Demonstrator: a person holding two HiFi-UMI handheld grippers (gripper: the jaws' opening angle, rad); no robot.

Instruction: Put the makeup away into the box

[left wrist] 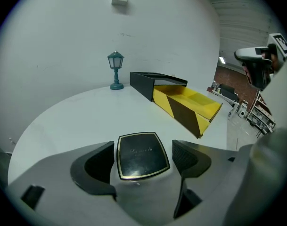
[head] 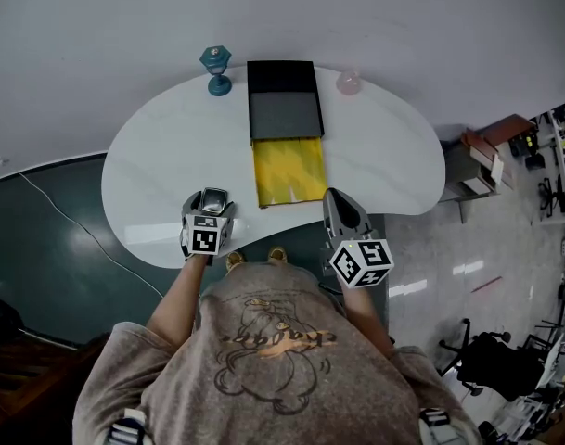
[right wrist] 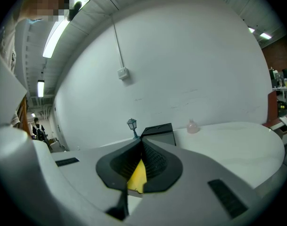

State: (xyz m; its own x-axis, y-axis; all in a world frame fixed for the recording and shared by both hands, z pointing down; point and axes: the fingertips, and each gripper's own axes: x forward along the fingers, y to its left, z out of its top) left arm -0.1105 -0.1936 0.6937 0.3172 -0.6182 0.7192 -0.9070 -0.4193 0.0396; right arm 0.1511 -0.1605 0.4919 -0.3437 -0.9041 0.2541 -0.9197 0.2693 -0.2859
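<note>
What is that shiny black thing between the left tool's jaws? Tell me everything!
It is a small, flat black compact with rounded corners, a thin gold rim and faint script on its glossy, shut lid. It lies on the white table near the front edge, between the open jaws of the left tool; neither pad seems to press it. The yellow box stands apart from it.

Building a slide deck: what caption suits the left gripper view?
Open left gripper straddles a black compact on the white table, yellow box open beyond.
</note>
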